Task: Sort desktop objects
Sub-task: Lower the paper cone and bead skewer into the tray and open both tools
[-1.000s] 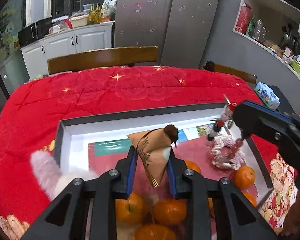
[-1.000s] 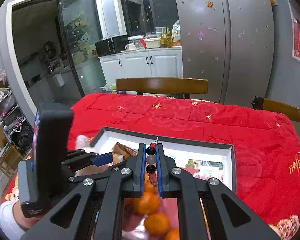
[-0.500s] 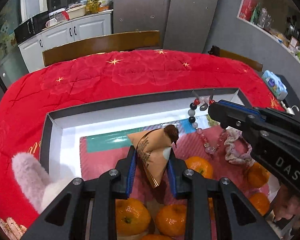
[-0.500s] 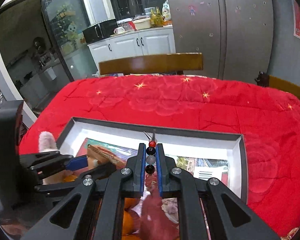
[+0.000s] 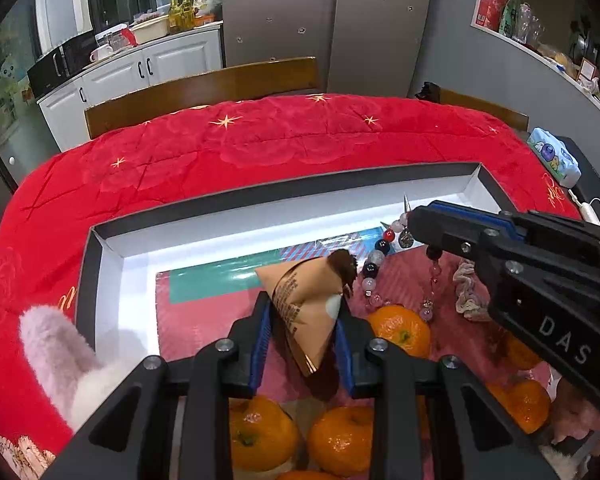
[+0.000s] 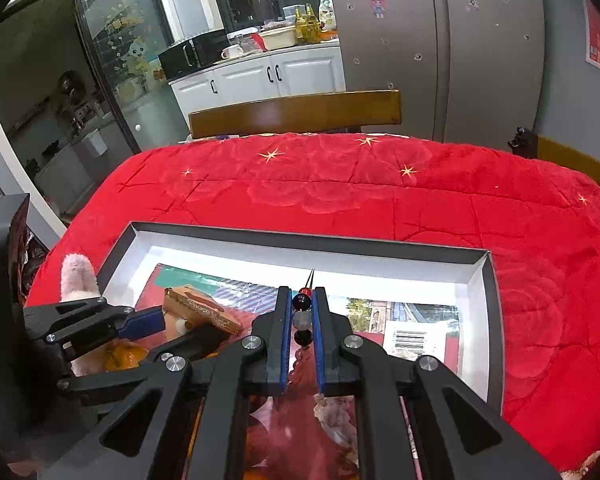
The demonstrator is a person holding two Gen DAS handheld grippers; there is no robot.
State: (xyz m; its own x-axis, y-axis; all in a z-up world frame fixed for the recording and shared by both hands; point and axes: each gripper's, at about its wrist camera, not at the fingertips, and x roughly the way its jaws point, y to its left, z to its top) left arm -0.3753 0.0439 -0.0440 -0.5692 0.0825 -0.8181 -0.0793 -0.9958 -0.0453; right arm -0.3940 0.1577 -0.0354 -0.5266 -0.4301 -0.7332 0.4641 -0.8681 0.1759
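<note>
Inside box [image 5: 100, 264]: oranges [image 5: 398, 330], scrunchie [image 5: 468, 292].

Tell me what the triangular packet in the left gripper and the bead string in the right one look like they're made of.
The triangular packet looks like glossy tan plastic or foil film: it is creased, catches the light and carries printed text. The bead string looks like polished glass or stone beads, round and shiny, in red, grey and black; which of the two cannot be told.

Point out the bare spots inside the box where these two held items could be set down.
Free: the box floor along its far white wall, and its far-right corner by the barcode label. Crowded: the near end, packed with tangerines, and the near right, by the crumpled cloth.
</note>
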